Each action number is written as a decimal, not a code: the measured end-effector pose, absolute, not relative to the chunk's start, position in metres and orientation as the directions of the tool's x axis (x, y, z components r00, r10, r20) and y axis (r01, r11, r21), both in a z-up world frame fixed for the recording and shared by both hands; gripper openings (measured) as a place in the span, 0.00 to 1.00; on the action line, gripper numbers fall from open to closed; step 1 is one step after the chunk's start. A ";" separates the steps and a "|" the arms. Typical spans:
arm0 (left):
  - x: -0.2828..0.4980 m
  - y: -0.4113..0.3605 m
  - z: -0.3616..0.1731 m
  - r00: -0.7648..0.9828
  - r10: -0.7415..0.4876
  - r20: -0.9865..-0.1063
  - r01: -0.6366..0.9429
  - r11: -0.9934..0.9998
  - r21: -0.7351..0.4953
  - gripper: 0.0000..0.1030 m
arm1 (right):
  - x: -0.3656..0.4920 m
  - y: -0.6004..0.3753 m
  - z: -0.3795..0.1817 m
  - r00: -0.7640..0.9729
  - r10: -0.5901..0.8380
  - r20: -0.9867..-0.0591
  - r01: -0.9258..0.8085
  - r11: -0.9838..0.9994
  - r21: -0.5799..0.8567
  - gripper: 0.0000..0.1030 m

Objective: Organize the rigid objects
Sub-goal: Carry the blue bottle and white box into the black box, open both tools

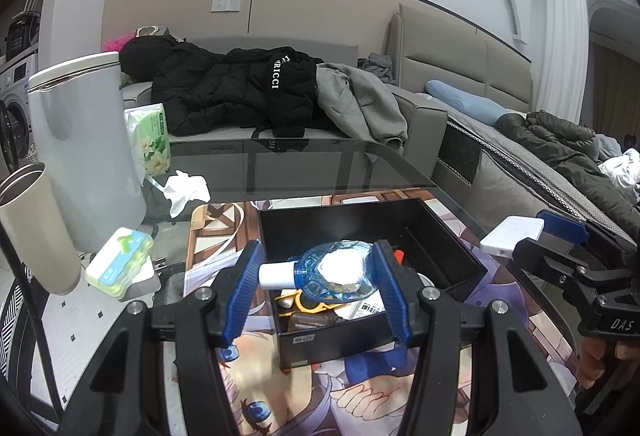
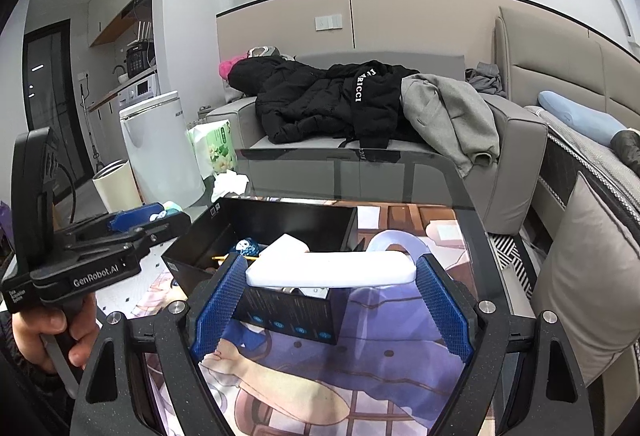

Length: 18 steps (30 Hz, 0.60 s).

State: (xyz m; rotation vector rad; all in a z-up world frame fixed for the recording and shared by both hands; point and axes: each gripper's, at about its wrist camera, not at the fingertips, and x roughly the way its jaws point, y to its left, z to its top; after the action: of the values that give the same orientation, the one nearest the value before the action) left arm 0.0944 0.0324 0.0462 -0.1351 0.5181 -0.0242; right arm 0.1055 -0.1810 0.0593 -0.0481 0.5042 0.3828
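Item 1. Left gripper [image 1: 316, 272]: blue ribbed fingers [image 1: 244, 288] clamped on a clear blue faceted plastic bottle with a white cap [image 1: 334, 270], held on its side, cap pointing left, above the near end of the open black rectangular box [image 1: 452, 232].

Item 2. Right gripper [image 2: 330, 272]: blue textured fingers [image 2: 440, 310] clamped on the two ends of a flat white rounded-edge plastic bar [image 2: 330, 270], held level just over the near wall of the same box.

Item 3. Black box: stands on the printed cartoon mat [image 1: 248, 396] covering the glass bench [image 1: 320, 159]. Its near end already holds small items, among them something yellow and a printed label; the far end looks bare.

Item 4. Bystanders on the left of the bench: tall grey-white canister [image 1: 80, 143], beige metal tumbler [image 1: 32, 228], green-and-white floral tissue pack [image 1: 150, 137], pale green-and-blue lidded case [image 1: 120, 262].

Risks, as judged:
- Both grippers hover over one small opening. Lowered together, they may knock each other or the box walls.
- The bottle is faceted and slick, gripped across its body. A loosened squeeze could let it pivot and fall onto the clutter beneath, bouncing out.
- The bar spans much of the box's width. Set down askew, it may bridge the rim rather than drop in.
- A push on the near wall could slide the light box across the mat.
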 end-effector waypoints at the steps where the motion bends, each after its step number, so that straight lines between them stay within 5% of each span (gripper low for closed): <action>1: 0.096 0.032 0.046 0.869 -0.061 -0.490 -0.006 0.991 -0.133 0.53 | 0.107 -0.181 0.060 0.807 0.347 -0.478 -0.370 0.928 0.049 0.85; 18: 0.124 0.031 0.038 0.875 -0.083 -0.476 0.027 0.992 -0.123 0.53 | 0.137 -0.163 0.054 0.812 0.362 -0.459 -0.390 0.920 0.036 0.85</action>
State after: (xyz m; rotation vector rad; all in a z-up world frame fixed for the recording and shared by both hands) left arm 0.1242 0.0310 0.0382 -0.1136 0.5017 -0.0572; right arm 0.1372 -0.1629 0.0539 -0.0604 0.4774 0.4015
